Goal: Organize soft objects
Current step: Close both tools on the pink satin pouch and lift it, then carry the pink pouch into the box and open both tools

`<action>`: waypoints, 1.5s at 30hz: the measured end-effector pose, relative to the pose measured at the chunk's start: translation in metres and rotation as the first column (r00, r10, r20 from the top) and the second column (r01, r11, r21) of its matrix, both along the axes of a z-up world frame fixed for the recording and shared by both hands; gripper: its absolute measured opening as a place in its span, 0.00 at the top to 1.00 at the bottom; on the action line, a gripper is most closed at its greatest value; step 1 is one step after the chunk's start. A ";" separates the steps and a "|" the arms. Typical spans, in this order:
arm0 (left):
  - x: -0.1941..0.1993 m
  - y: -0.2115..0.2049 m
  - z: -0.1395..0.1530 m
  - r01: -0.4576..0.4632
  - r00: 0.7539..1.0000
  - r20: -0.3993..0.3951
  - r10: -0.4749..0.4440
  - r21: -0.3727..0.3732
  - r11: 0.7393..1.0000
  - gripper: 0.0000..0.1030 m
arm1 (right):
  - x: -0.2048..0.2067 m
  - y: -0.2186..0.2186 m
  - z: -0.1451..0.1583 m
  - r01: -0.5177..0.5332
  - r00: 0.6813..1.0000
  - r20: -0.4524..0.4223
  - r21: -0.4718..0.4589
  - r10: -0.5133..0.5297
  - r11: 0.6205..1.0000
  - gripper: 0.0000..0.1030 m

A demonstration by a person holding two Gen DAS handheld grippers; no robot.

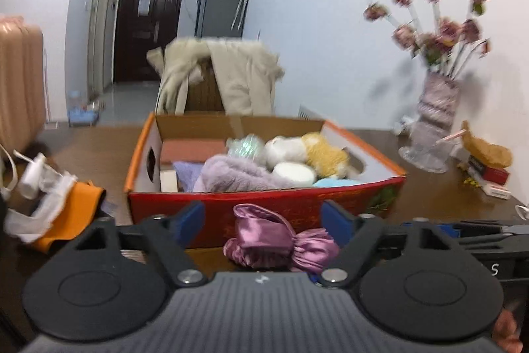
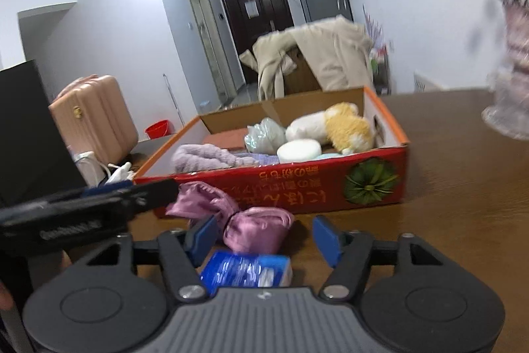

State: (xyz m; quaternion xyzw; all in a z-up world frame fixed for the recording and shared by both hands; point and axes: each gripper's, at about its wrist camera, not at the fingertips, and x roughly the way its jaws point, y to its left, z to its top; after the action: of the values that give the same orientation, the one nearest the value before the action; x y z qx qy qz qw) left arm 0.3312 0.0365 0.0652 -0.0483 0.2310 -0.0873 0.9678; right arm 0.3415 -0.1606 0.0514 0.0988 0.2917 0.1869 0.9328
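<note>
A red cardboard box (image 1: 264, 204) (image 2: 297, 187) stands on the brown table and holds soft things: a lilac fluffy cloth (image 1: 231, 174), a white and yellow plush toy (image 1: 310, 151) (image 2: 334, 124), a white round pad (image 2: 299, 149). A pink satin cloth (image 1: 274, 237) (image 2: 254, 225) lies on the table in front of the box. My left gripper (image 1: 263, 220) is open, its jaws on either side of the satin cloth. My right gripper (image 2: 267, 237) is open, with the cloth's right end and a blue tissue pack (image 2: 246, 270) between its jaws.
A vase of pink flowers (image 1: 433, 121) stands at the right by the wall, with small boxes (image 1: 489, 174) beside it. White and orange cloth (image 1: 56, 207) lies at the left. A chair draped with a beige coat (image 1: 224, 75) stands behind the table. A pink suitcase (image 2: 96, 118) stands left.
</note>
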 end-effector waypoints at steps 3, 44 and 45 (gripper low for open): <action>0.027 0.003 -0.022 -0.014 0.996 -0.083 0.013 -0.006 1.000 0.45 | 0.032 0.008 -0.015 0.015 0.999 -0.051 0.015 -0.014 1.000 0.49; -0.090 -0.049 0.054 0.171 0.985 0.035 -0.167 -0.249 0.953 0.82 | -0.102 -0.057 0.071 -0.072 0.972 0.219 -0.051 0.082 0.996 0.90; -0.076 -0.049 0.057 0.181 0.983 0.042 -0.176 -0.255 0.950 0.82 | -0.090 -0.058 0.076 -0.067 0.969 0.233 -0.055 0.078 0.996 0.90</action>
State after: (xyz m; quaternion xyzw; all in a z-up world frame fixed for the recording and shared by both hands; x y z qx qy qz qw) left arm 0.2547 -0.0121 0.1227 -0.1517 0.2120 -0.2044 0.9436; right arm 0.2513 -0.2187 0.1270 0.0435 0.1868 0.2244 0.9554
